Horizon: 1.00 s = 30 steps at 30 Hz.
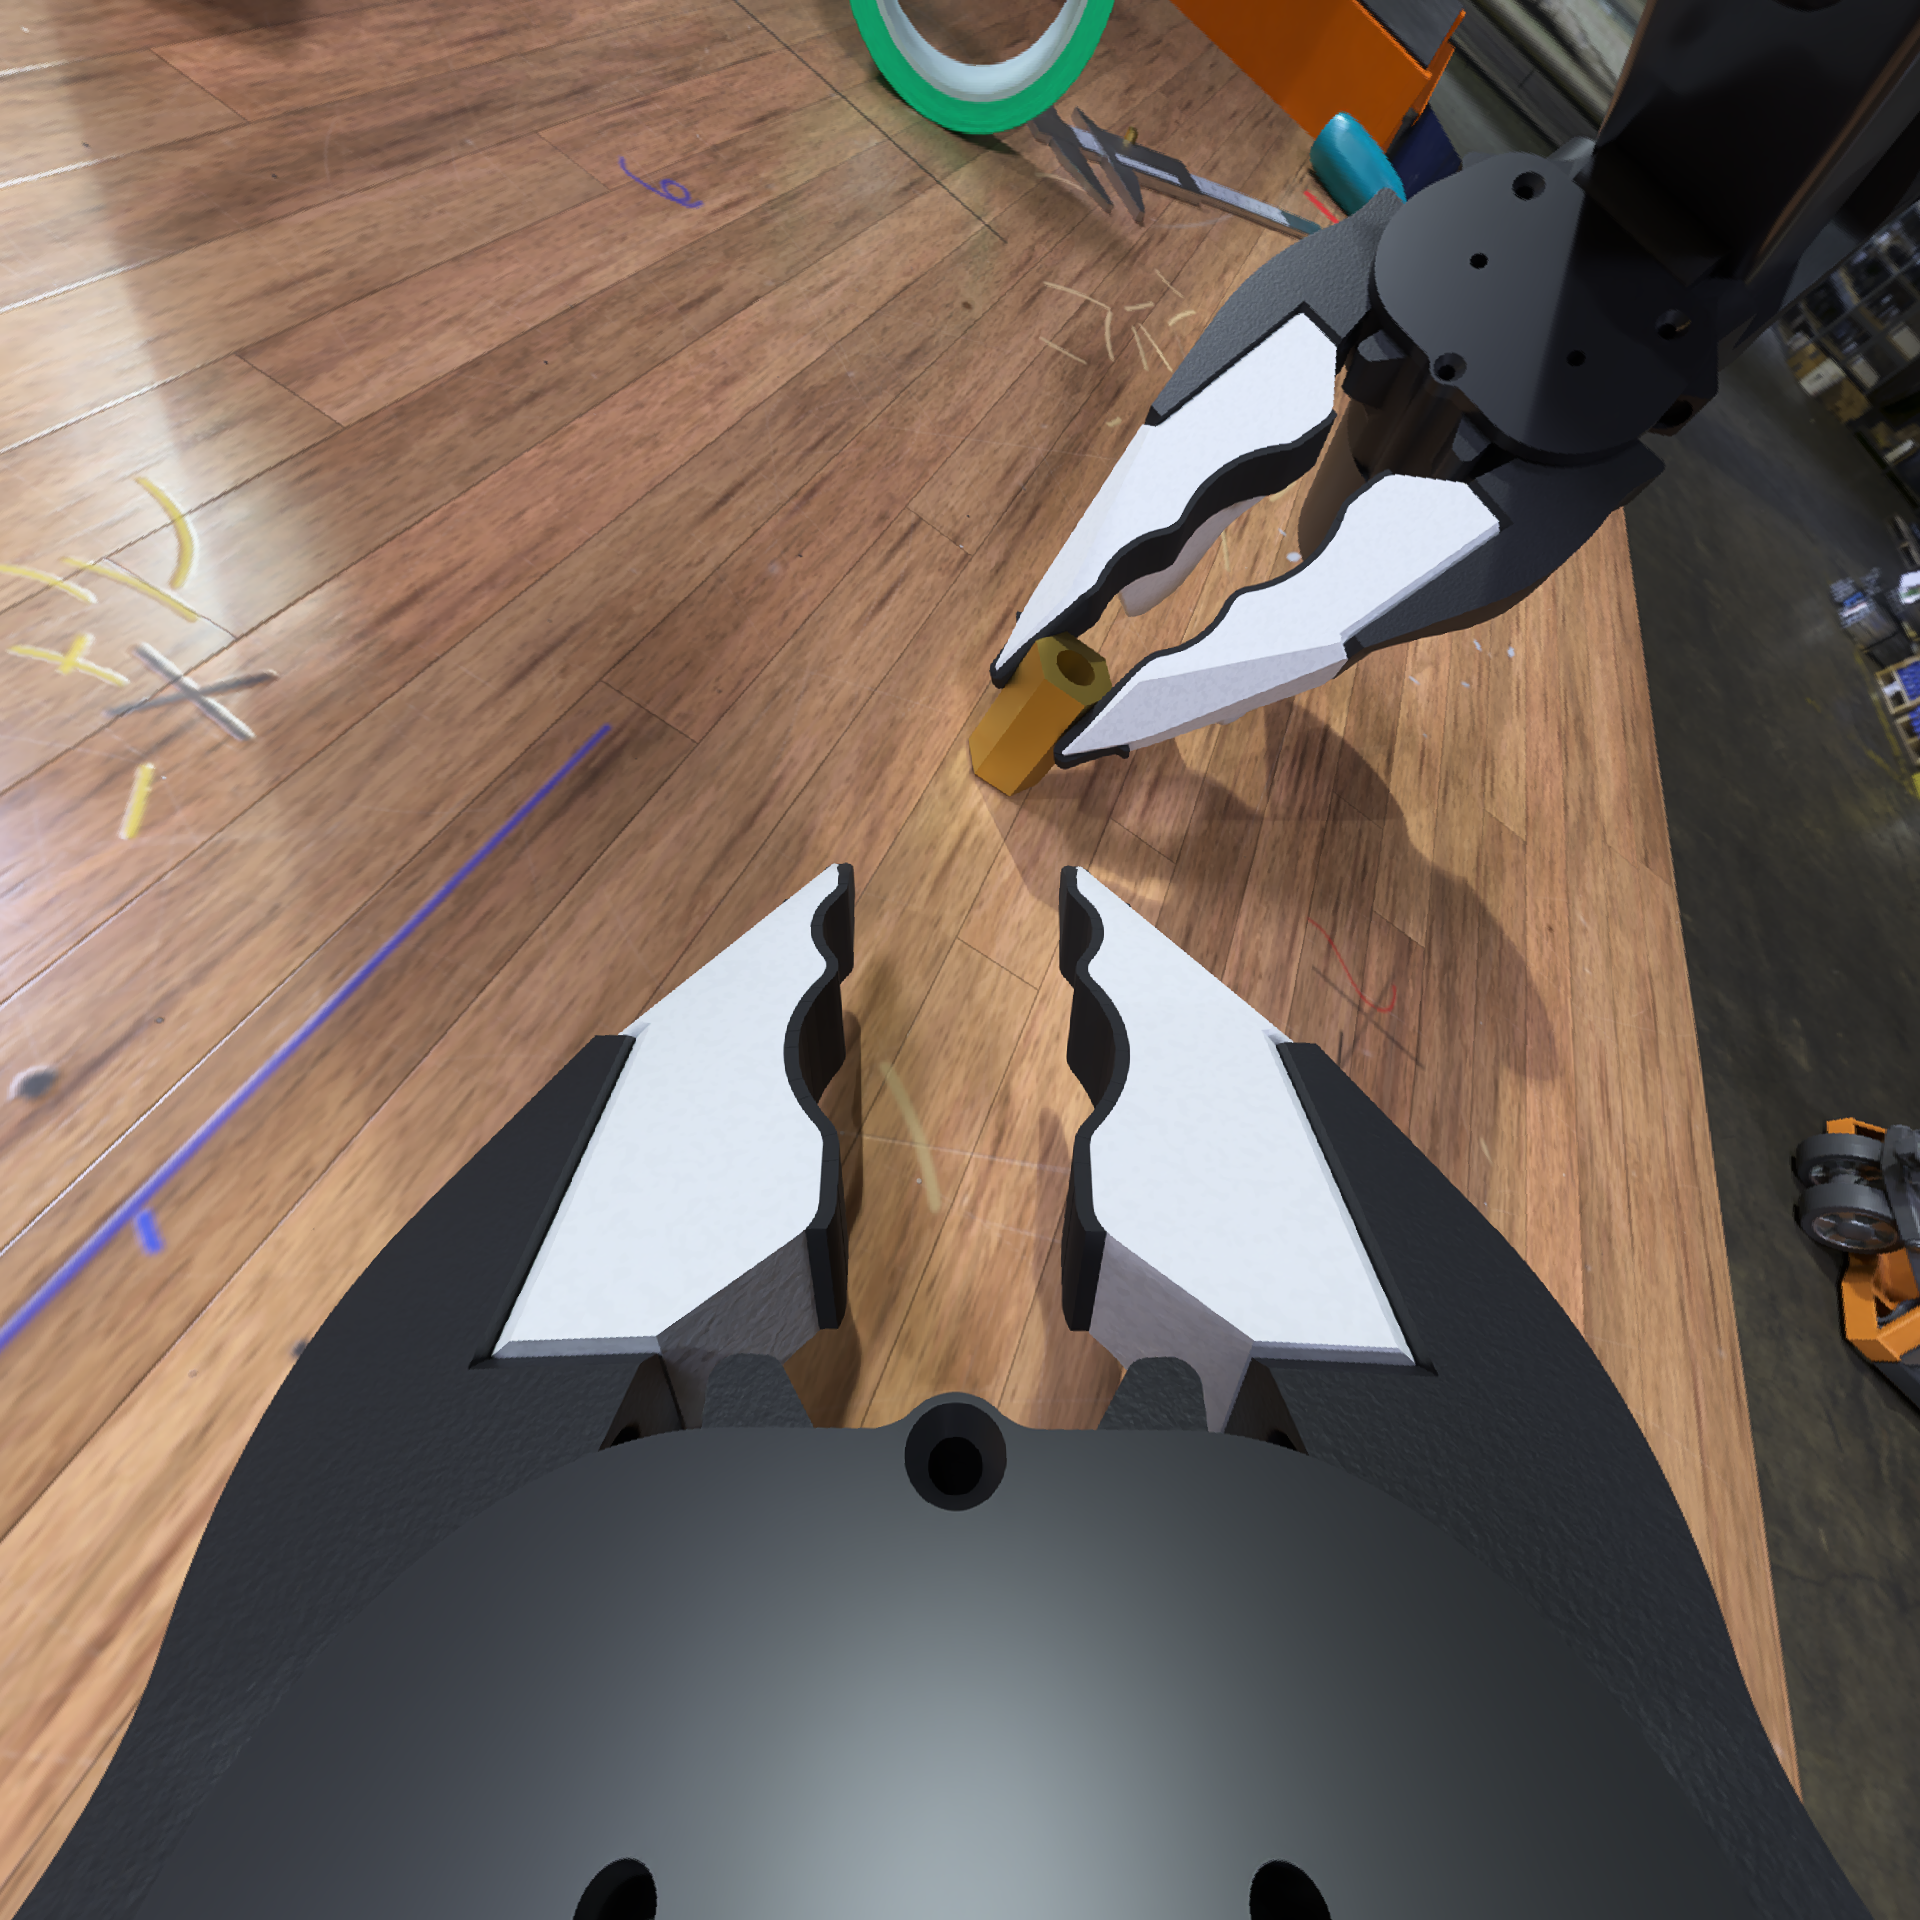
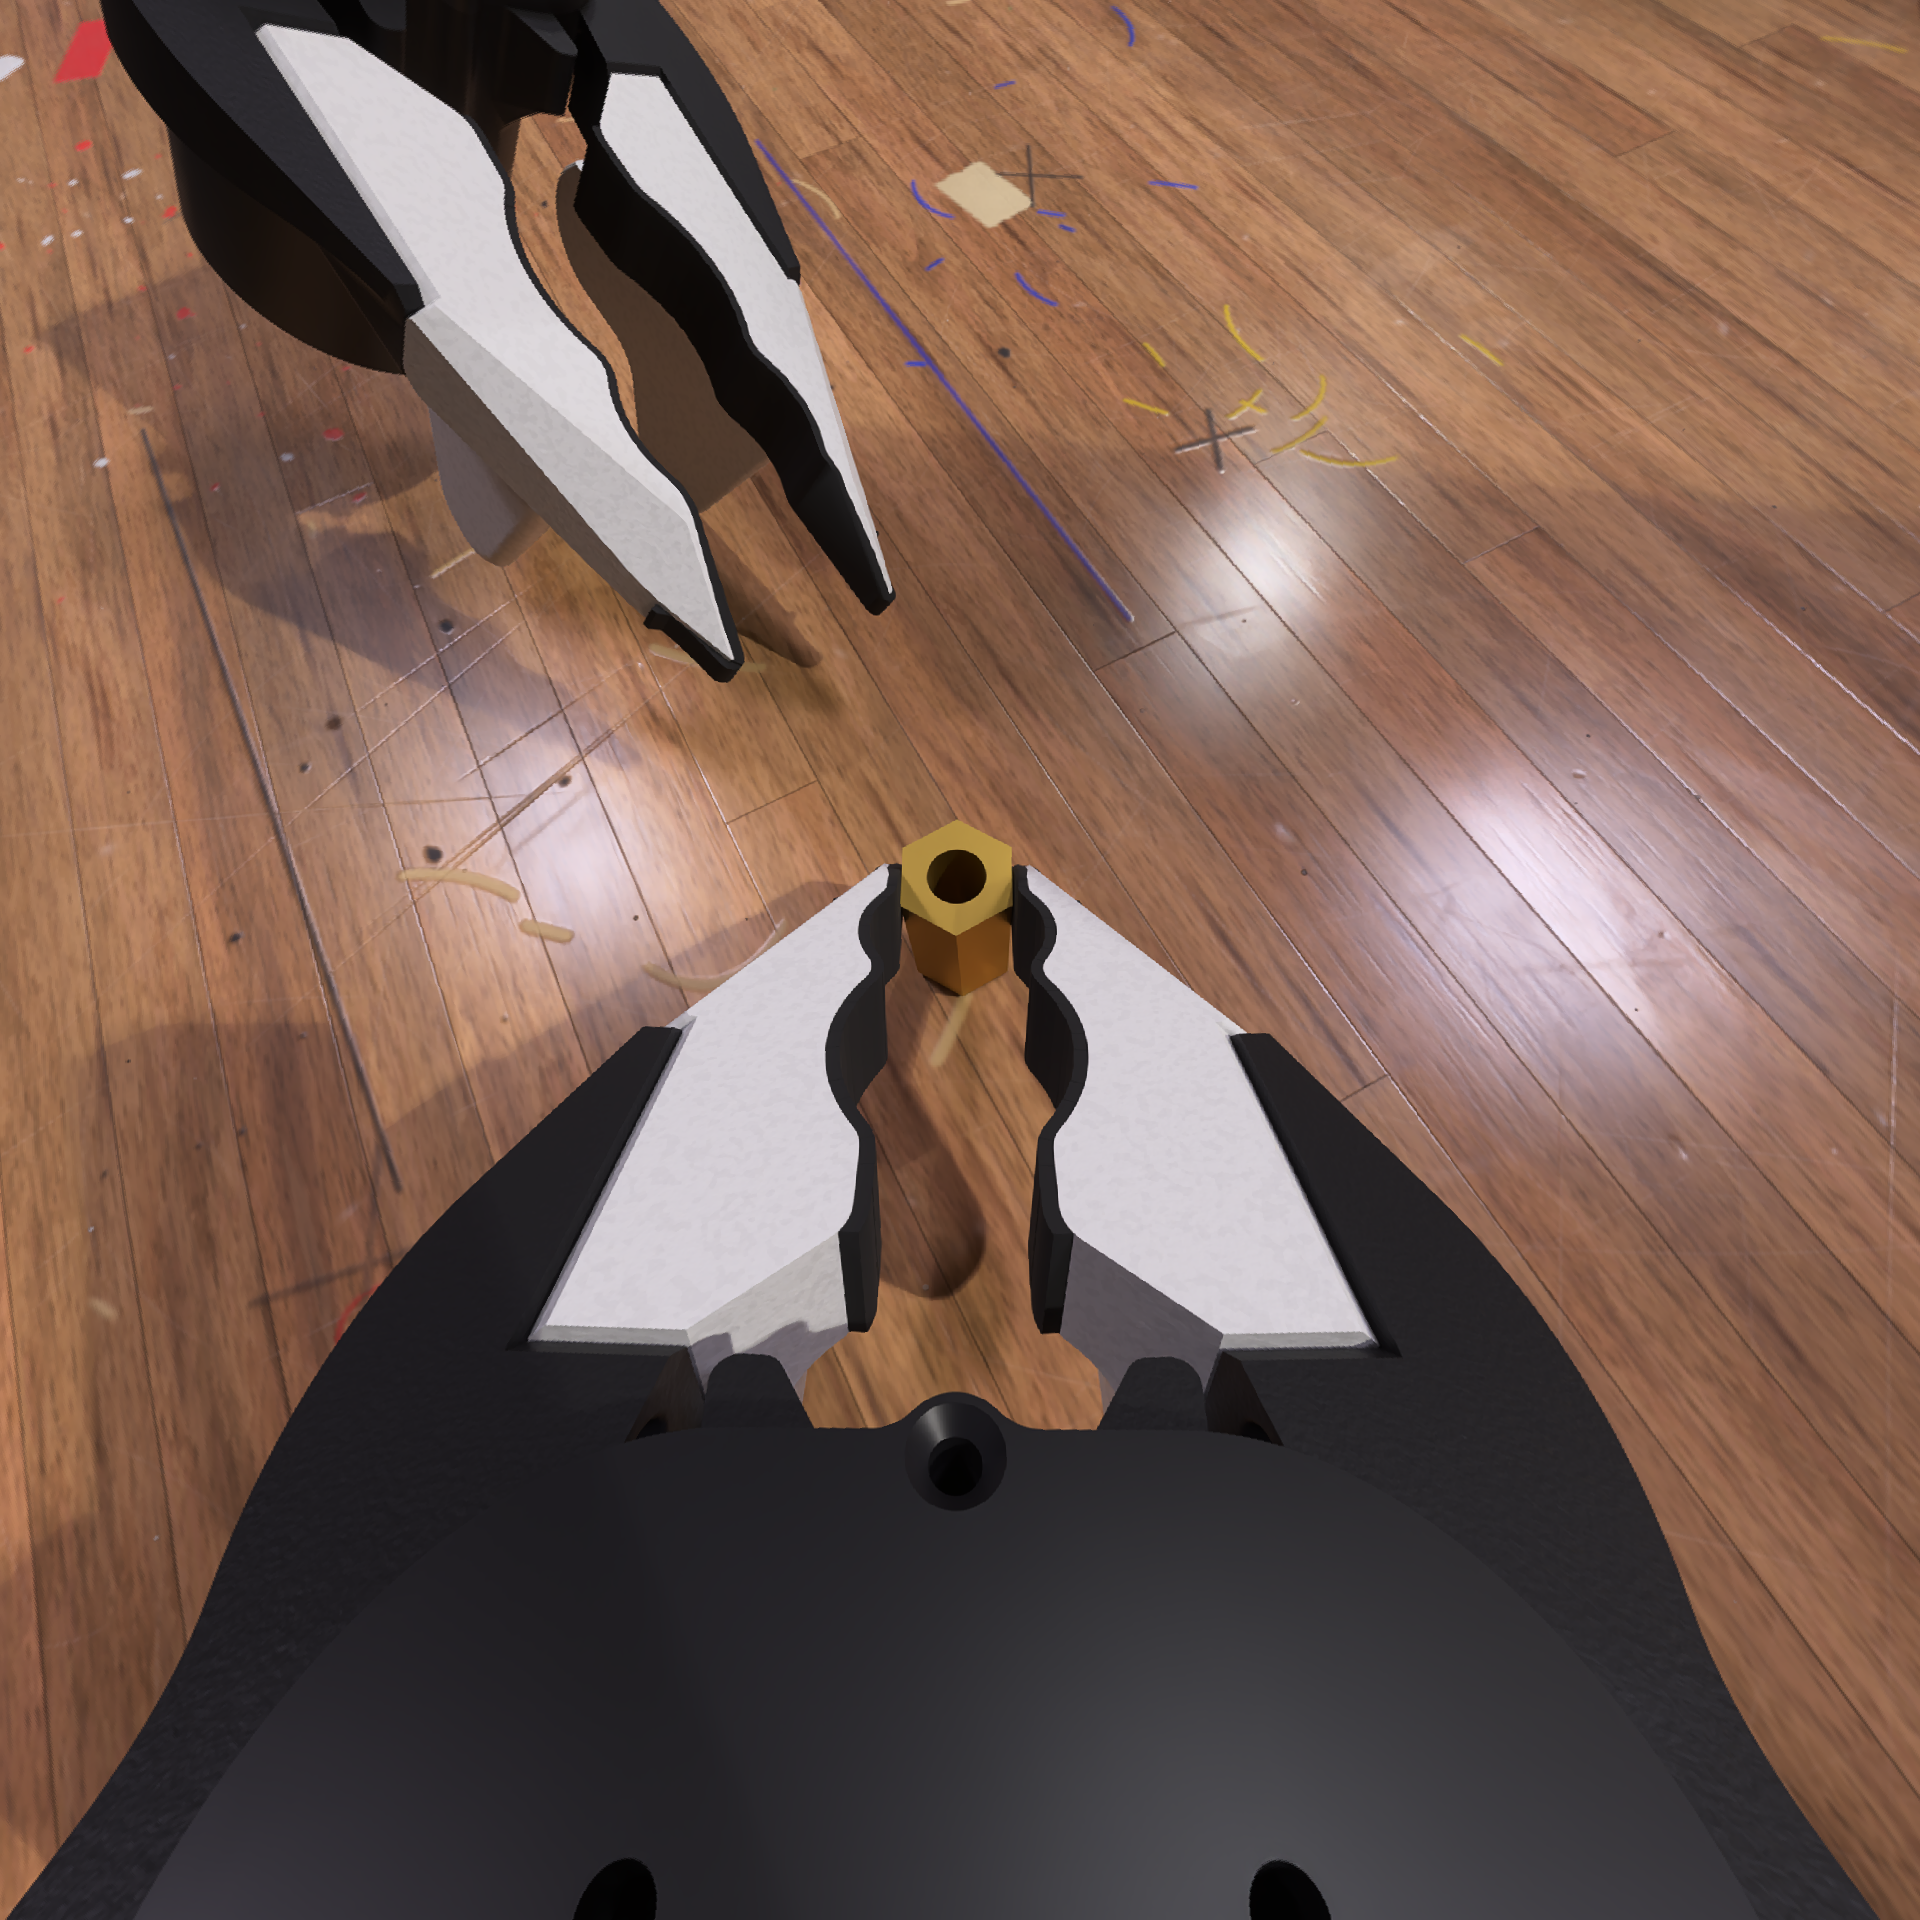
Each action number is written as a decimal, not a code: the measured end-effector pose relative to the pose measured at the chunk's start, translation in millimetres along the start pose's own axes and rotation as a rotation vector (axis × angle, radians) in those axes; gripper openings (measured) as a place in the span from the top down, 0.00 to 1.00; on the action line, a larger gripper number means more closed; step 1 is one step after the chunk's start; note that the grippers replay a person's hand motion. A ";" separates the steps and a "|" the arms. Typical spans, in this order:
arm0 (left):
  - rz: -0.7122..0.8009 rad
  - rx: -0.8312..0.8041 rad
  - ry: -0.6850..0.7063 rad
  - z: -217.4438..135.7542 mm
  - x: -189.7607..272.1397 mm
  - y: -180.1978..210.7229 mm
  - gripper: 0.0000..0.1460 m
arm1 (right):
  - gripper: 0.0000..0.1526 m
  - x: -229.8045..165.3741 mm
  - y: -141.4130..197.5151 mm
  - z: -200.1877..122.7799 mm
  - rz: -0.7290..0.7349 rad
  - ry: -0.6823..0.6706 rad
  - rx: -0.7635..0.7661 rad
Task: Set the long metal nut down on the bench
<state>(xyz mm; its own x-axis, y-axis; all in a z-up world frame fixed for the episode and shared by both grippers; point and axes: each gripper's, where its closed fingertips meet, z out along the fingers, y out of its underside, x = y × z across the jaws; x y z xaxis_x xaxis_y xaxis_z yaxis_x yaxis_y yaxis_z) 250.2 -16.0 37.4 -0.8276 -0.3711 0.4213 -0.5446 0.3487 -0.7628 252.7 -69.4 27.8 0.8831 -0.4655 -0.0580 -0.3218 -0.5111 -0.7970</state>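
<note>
The right hand-held gripper (image 2: pixel 954 883) pinches the brass long nut (image 2: pixel 956 906) between its fingertips.

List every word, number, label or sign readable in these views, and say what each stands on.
No words or numbers can be read.
Bench: blue, yellow and grey pen strokes and crosses, scribbles only.
Caliper: scale too small to read.
Long metal nut, green tape roll: no markings visible.

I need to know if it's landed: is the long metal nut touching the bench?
Touching. In the left wrist view the long metal nut stands with its lower end on the bench, no gap beneath, the right hand-held gripper around its top.
</note>
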 end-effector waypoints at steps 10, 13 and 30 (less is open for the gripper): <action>-0.009 0.000 0.013 -0.2 0.6 0.0 0.74 | 0.87 0.2 0.0 0.3 0.001 0.001 0.001; -0.008 -0.001 0.014 -0.2 0.8 0.1 0.74 | 0.87 0.2 0.0 0.4 0.000 0.002 0.001; -0.010 -0.001 0.014 -0.3 0.6 0.1 0.74 | 0.87 0.5 0.2 0.8 -0.011 0.013 -0.001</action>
<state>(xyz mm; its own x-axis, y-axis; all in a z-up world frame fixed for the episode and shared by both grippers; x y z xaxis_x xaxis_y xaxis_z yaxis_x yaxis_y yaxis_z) 249.6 -16.0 37.7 -0.8240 -0.3620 0.4358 -0.5528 0.3456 -0.7582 253.3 -69.2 27.1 0.8821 -0.4691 -0.0420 -0.3129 -0.5171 -0.7967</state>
